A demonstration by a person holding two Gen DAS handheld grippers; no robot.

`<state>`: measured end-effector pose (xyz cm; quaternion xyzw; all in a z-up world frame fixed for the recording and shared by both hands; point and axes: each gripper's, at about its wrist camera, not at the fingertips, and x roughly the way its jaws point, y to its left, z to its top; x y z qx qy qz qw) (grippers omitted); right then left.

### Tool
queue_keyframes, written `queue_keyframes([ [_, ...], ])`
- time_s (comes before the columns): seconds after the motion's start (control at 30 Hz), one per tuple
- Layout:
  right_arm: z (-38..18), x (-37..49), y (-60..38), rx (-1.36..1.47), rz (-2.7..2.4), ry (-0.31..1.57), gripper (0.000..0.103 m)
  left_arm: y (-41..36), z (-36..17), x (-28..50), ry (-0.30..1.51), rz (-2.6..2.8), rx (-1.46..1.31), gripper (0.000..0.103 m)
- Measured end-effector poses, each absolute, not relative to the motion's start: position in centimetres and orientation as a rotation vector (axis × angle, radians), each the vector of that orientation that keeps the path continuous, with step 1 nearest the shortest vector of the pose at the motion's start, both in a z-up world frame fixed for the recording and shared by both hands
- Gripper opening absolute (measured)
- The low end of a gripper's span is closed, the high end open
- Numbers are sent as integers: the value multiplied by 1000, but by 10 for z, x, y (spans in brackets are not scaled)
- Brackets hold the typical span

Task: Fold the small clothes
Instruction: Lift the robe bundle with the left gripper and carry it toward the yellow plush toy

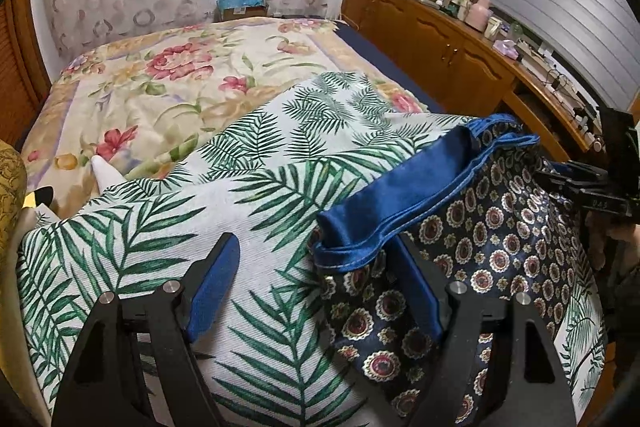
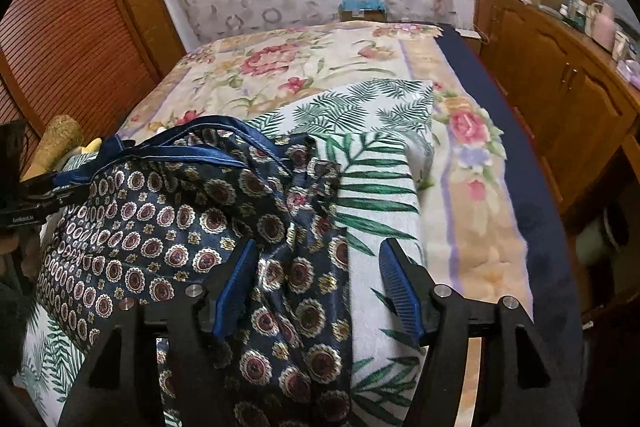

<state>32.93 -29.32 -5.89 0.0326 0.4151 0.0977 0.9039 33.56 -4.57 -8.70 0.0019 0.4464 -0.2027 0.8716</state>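
Note:
A navy garment with a round medallion print and a bright blue satin waistband lies on a white palm-leaf cloth spread over the bed. My left gripper is open at the garment's left edge, its right finger by the waistband corner. In the right wrist view the garment lies crumpled with its right edge between the fingers. My right gripper is open over that edge. The right gripper also shows at the far right of the left wrist view.
A floral blanket covers the bed behind the palm cloth. A wooden cabinet with clutter on top runs along the right. A louvred wooden door stands at the left. A yellow cushion lies at the bed's left edge.

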Motion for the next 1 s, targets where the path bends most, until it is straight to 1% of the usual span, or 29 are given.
queue_keyframes([
  [0.07, -60, 330, -289, 61, 237, 858, 65, -47, -87, 335, 929, -442, 3, 66],
  [0.1, -59, 329, -287, 60, 259, 859, 65, -48, -87, 335, 928, -451, 2, 63],
  [0.17, -60, 329, -283, 33, 293, 860, 60, -50, -86, 336, 927, -468, -2, 55],
  [0.2, -61, 330, -284, 19, 289, 859, 59, -51, -86, 336, 929, -476, -7, 53],
  [0.27, -62, 330, -285, 18, 313, 858, 44, -52, -86, 337, 932, -500, -19, 44],
  [0.3, -62, 330, -286, 24, 325, 860, 41, -53, -86, 338, 936, -512, -24, 42],
  [0.33, -62, 328, -286, 28, 338, 861, 33, -54, -86, 337, 936, -514, -24, 40],
  [0.37, -62, 327, -286, 29, 347, 859, 26, -56, -86, 337, 936, -520, -25, 32],
  [0.4, -61, 325, -286, 26, 354, 853, 23, -56, -86, 337, 939, -530, -30, 28],
  [0.43, -60, 322, -286, 21, 356, 846, 19, -57, -85, 336, 939, -536, -37, 18],
  [0.47, -59, 319, -287, 21, 355, 837, 17, -56, -83, 334, 935, -545, -46, 12],
  [0.57, -56, 308, -289, 38, 345, 795, 14, -56, -71, 321, 895, -556, -51, 9],
  [0.77, -39, 280, -293, 83, 349, 703, 13, -53, -37, 287, 803, -533, -38, 8],
  [1.0, -13, 239, -286, 61, 365, 607, 12, -42, 9, 234, 669, -514, 3, 8],
])
